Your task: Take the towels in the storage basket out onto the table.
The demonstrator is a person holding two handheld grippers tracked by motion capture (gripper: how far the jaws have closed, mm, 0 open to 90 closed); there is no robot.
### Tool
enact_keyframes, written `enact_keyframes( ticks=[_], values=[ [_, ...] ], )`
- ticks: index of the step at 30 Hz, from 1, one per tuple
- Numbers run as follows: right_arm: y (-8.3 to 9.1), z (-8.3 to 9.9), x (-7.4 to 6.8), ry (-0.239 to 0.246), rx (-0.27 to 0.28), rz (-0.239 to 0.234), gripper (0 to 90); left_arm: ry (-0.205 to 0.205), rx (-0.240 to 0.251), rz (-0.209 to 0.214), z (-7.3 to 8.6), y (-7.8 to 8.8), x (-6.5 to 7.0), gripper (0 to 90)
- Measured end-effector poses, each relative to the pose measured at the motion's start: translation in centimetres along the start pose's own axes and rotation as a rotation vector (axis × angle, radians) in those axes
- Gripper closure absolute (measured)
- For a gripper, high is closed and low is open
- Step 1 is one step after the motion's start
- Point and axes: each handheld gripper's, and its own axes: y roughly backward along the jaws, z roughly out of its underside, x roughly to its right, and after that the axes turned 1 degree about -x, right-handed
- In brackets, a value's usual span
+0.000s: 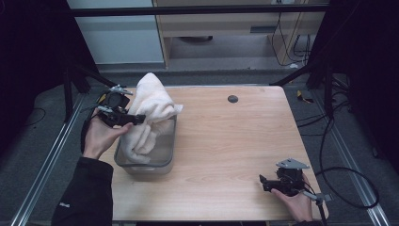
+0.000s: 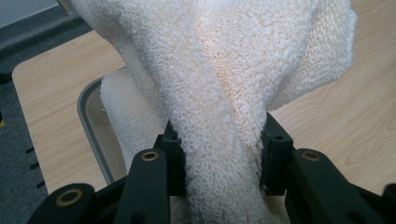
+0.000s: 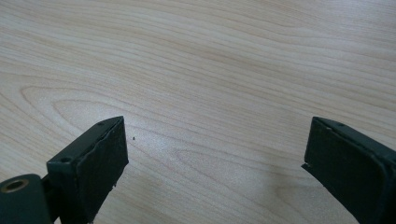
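A cream terry towel (image 1: 149, 101) hangs lifted over a clear plastic bin (image 1: 167, 160) at the table's left side, its lower end still inside the bin. My left gripper (image 1: 133, 118) is shut on a thick fold of the towel (image 2: 224, 116), which bulges up between the jaws. The bin's grey rim (image 2: 88, 121) lies below the cloth. At the table's front right corner my right gripper (image 1: 263, 182) stands open just above bare wood, with nothing between its fingers (image 3: 100, 163).
The light wooden table (image 1: 235, 141) has a small dark round cap (image 1: 232, 99) near its far edge. Cables (image 1: 348, 179) lie on the floor at the right, and metal frame rails run along both sides.
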Motion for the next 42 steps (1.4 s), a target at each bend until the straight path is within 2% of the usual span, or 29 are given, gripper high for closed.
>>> enact_keyframes(
  ticks=[6,18,23,33,42],
  values=[
    [0.0,0.0,0.0,0.005,0.001,0.002,6.0,-0.028,0.012,0.017,-0.9,1.0,1.1,61.7],
    [0.0,0.0,0.0,0.005,0.004,0.001,6.0,-0.109,0.026,0.063,-2.6,3.0,3.9,61.5],
    [0.0,0.0,0.1,0.009,0.004,0.0,6.1,-0.145,0.023,0.074,-3.0,3.4,5.0,61.5],
    [0.0,0.0,0.0,0.008,0.0,0.001,6.0,-0.175,0.031,0.121,-3.7,4.0,6.9,61.2],
    [0.1,0.0,0.1,0.013,-0.001,0.002,6.0,-0.224,0.033,0.16,-4.6,4.0,8.8,61.1]
  ],
)
